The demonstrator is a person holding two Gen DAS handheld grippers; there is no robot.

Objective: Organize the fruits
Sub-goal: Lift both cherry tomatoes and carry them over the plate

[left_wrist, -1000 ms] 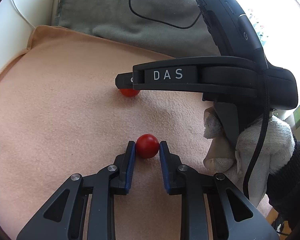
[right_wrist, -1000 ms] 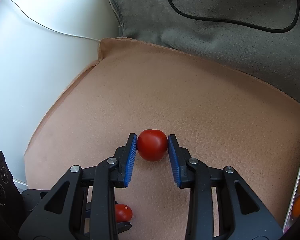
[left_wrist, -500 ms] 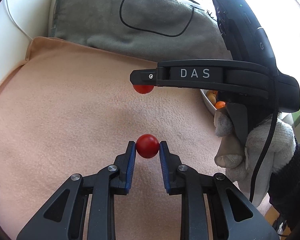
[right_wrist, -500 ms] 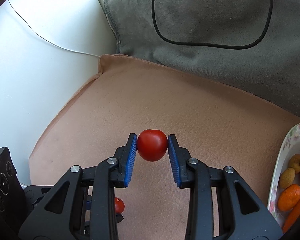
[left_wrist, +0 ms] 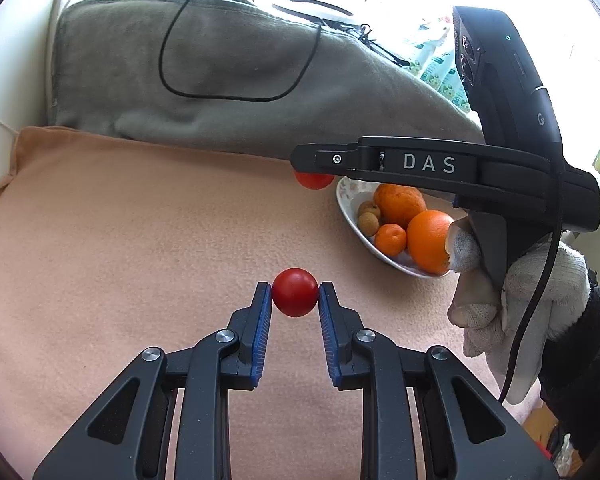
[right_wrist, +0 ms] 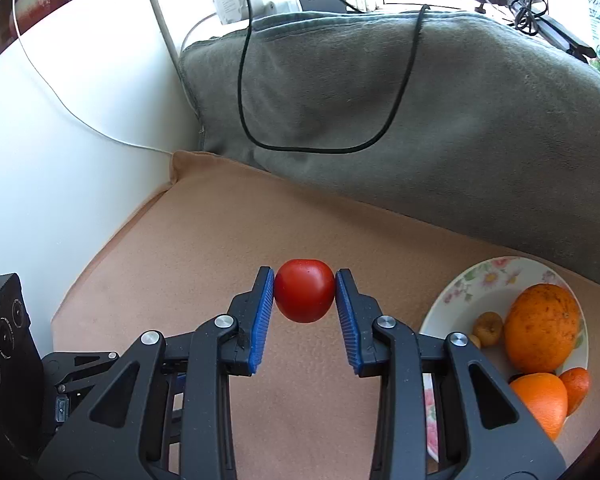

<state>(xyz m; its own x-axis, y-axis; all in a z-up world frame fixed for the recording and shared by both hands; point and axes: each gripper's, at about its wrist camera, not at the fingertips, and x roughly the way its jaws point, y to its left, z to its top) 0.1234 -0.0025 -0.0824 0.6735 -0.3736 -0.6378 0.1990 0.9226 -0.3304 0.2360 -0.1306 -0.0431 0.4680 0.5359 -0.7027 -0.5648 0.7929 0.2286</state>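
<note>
- Tomatoes: two in all, one per gripper, both red and both held clear above the peach blanket [right_wrist: 188, 240].
- The left gripper [left_wrist: 295, 292] has its blue pads clamped on the small round tomato [left_wrist: 295, 292].
- The right gripper [right_wrist: 305, 294] pinches the larger tomato [right_wrist: 305, 296] between its pads; in the left wrist view that tomato shows as a red sliver under the right gripper's finger, just beside the plate's far rim.
- One floral plate [right_wrist: 480, 276] sits on the blanket at the right, its rim white with pink flowers.
- On the plate, the left wrist view shows two big oranges [left_wrist: 400, 204], one small mandarin [left_wrist: 391, 239] and two small brown fruits [left_wrist: 369, 216] touching each other at the far side.
- One gloved hand [left_wrist: 540, 292] grips the right gripper's handle, in a white knit glove with a dark sleeve.
- One grey blanket [right_wrist: 460, 120] lies behind, with one black cable [right_wrist: 324, 148] looped over it.
</note>
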